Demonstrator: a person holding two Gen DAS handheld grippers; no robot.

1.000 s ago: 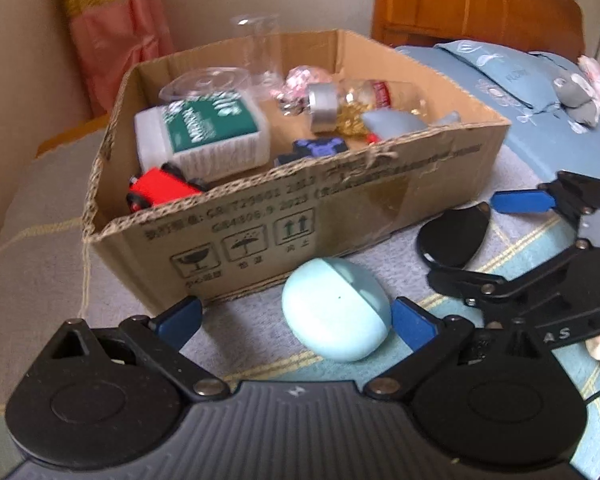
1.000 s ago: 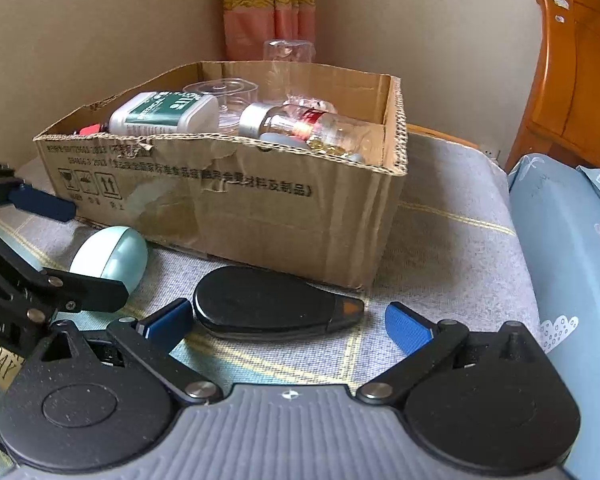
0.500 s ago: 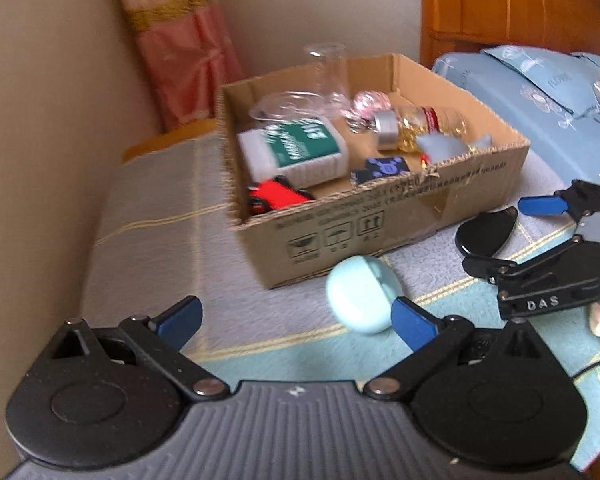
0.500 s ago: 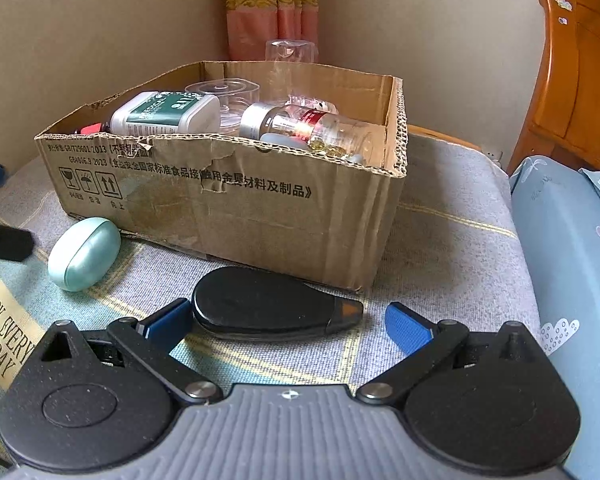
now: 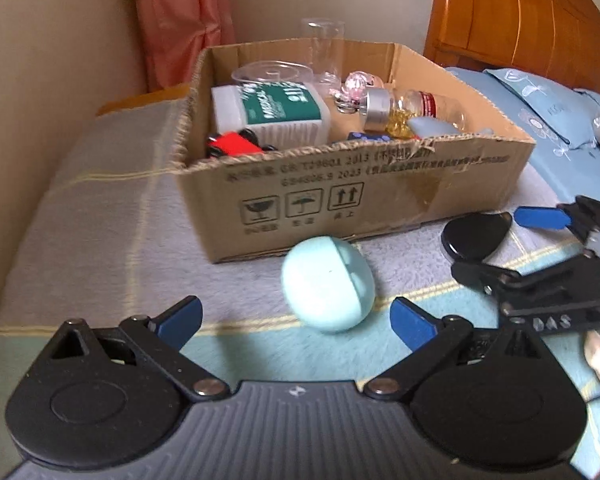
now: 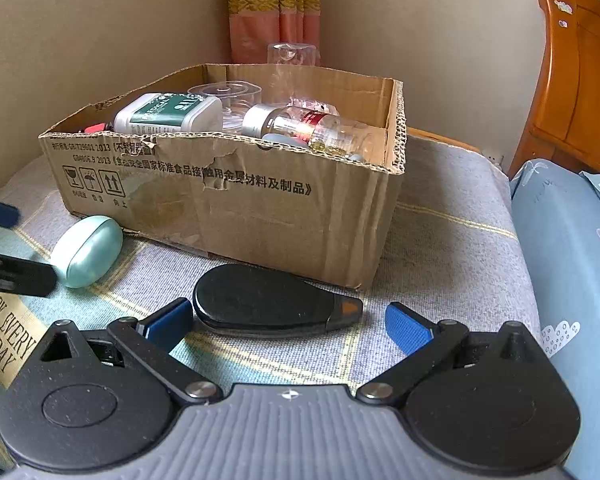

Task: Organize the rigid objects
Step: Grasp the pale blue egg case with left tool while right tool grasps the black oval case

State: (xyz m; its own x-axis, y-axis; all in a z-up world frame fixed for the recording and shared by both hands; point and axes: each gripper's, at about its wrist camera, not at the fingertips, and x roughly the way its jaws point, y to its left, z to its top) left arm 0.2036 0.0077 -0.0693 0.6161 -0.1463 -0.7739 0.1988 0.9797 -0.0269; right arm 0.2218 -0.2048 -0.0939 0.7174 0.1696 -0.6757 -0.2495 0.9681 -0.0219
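Observation:
A pale green egg-shaped case (image 5: 327, 283) lies on the grey blanket just in front of the cardboard box (image 5: 380, 196). My left gripper (image 5: 296, 320) is open, its fingertips just short of the case, touching nothing. A flat black teardrop-shaped case (image 6: 272, 302) lies in front of the box, between the fingertips of my open right gripper (image 6: 288, 322); its left end is close to the left fingertip. The box (image 6: 260, 200) holds a white and green bottle (image 5: 268, 110), a red toy car (image 5: 234, 144), a capsule bottle (image 6: 308, 128) and clear containers. The green case also shows in the right wrist view (image 6: 87, 250).
A clear glass (image 5: 326, 54) stands at the box's far wall. A blue pillow (image 6: 572, 264) lies to the right, with a wooden headboard (image 5: 520, 20) behind. A wall and pink curtain (image 5: 180, 20) close off the back. A printed blue mat (image 6: 8, 340) covers the near blanket.
My left gripper pulled back and left from the green case, then came forward again toward it. My right gripper and the black case stayed put.

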